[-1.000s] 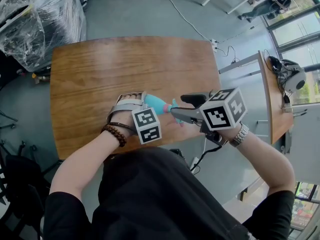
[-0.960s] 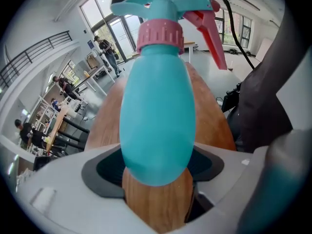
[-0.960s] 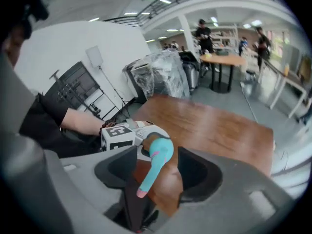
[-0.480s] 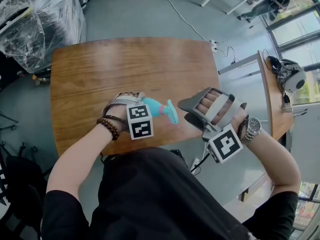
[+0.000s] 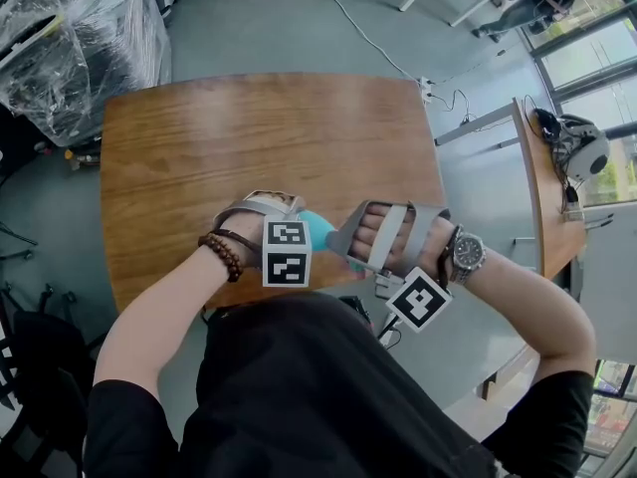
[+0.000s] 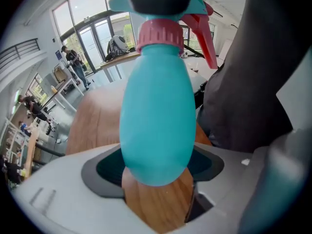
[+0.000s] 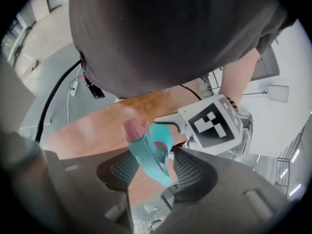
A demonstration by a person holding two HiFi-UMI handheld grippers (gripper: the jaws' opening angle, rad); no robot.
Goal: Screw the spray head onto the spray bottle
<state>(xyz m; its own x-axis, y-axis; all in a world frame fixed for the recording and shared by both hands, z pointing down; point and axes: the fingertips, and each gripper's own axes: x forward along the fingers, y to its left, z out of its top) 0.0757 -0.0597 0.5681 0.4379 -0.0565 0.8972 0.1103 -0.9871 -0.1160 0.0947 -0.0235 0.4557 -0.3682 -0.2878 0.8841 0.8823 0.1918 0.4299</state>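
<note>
1. Firmly clamped between the jaws of the left gripper (image 6: pixel 157 172) is the teal spray bottle (image 6: pixel 156 111). It is gripped at its rounded lower body by both dark pads, and the jaws are kept wide by its girth.
2. The jaws of the right gripper (image 7: pixel 155 172) are seen apart and have just been closing. The spray head (image 7: pixel 148 152) is enclosed between the ribbed pads, but a gap is shown beside one pad, so it is not yet pressed.
3. The pink collar (image 6: pixel 161 33) is seated on the bottle's neck, with the red trigger (image 6: pixel 202 30) jutting to one side. How far it is threaded on cannot be told.
4. Both grippers are held over the near edge of the wooden table (image 5: pixel 249 137), just in front of the person's torso. A broad stretch of wood is left open beyond them, up to the far edge.
5. The bottle's wall is opaque, so its contents cannot be told.
</note>
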